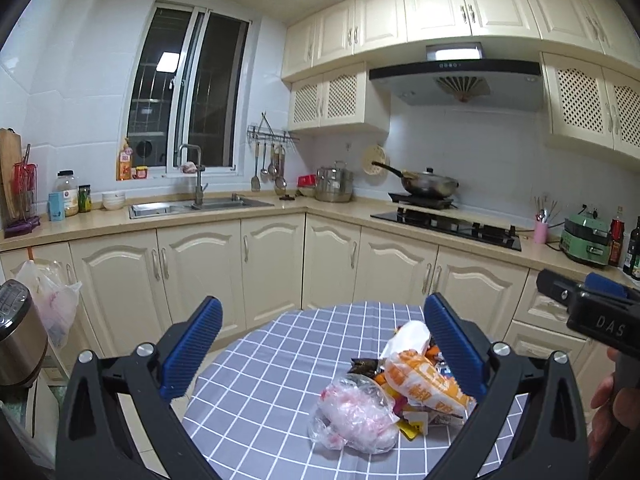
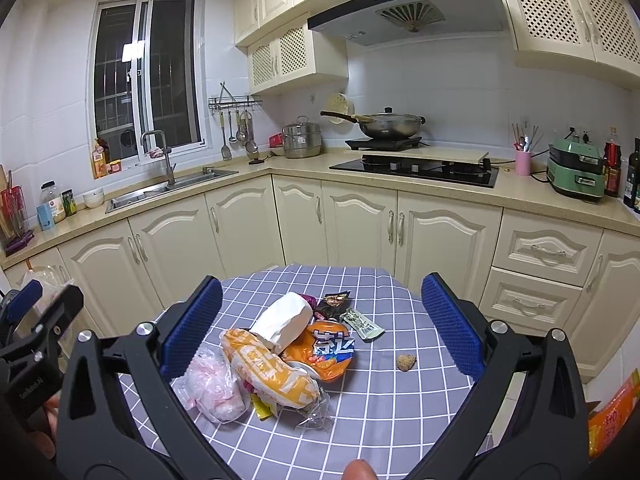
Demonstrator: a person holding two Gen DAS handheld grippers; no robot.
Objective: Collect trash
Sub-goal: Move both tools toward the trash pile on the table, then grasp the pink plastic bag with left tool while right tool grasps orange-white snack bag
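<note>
A pile of trash lies on the round table with the blue-grey checked cloth (image 2: 384, 292): a clear pink-tinted plastic bag (image 2: 214, 388), an orange-and-white wrapper (image 2: 272, 372), a white paper wad (image 2: 284, 320), an orange snack bag (image 2: 332, 350), a green wrapper (image 2: 362, 326), a dark wrapper (image 2: 334, 302) and a brown crumb (image 2: 406, 362). My right gripper (image 2: 320, 324) is open above the pile. My left gripper (image 1: 320, 348) is open, with the pink bag (image 1: 356, 412) and orange wrapper (image 1: 424, 380) between its fingers. The table cloth shows there too (image 1: 280, 352).
Cream cabinets and an L-shaped counter run behind the table, with a sink (image 2: 168, 190), a black hob (image 2: 416, 168) and a wok (image 2: 388, 124). A plastic bag hangs on a cabinet at left (image 1: 52, 300). An orange package sits at lower right (image 2: 612, 416).
</note>
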